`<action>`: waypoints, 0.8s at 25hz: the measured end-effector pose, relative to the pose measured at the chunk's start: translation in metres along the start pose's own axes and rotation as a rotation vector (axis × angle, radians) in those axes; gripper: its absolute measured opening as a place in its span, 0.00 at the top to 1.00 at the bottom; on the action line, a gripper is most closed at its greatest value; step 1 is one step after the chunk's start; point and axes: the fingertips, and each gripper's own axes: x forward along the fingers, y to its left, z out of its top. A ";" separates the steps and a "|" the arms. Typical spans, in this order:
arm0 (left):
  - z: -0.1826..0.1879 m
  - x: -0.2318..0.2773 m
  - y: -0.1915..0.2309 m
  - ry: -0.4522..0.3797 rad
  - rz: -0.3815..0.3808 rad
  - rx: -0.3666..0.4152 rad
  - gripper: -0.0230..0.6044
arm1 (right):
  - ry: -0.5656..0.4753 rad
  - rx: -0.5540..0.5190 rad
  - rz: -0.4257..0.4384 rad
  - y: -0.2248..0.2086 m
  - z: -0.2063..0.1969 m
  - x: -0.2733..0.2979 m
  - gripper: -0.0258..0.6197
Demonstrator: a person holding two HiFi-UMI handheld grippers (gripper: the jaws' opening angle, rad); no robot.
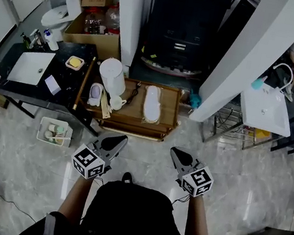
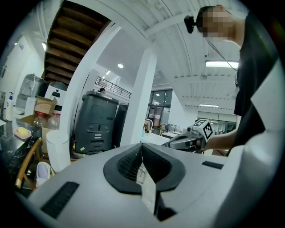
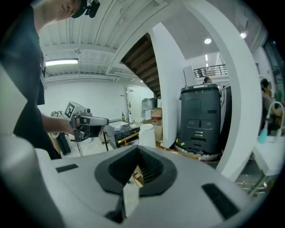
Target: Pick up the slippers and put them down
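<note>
Over the pale floor [image 1: 146, 156], left gripper [image 1: 121, 138] and right gripper [image 1: 175, 150] side by side, both clenched empty.

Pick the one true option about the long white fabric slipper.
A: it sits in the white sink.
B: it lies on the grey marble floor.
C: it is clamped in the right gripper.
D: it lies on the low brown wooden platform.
D: in the head view the long white fabric slipper lies flat on the low brown wooden platform, while the right gripper, shut and empty, is over the floor short of it.
</note>
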 end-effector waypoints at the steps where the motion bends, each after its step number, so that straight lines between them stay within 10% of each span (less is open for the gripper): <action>1: 0.000 0.001 0.005 0.006 -0.008 0.000 0.94 | 0.001 0.004 -0.007 0.000 0.000 0.005 0.95; 20: -0.014 0.019 0.041 0.087 -0.096 -0.042 0.94 | 0.050 0.052 -0.073 -0.011 -0.007 0.040 0.95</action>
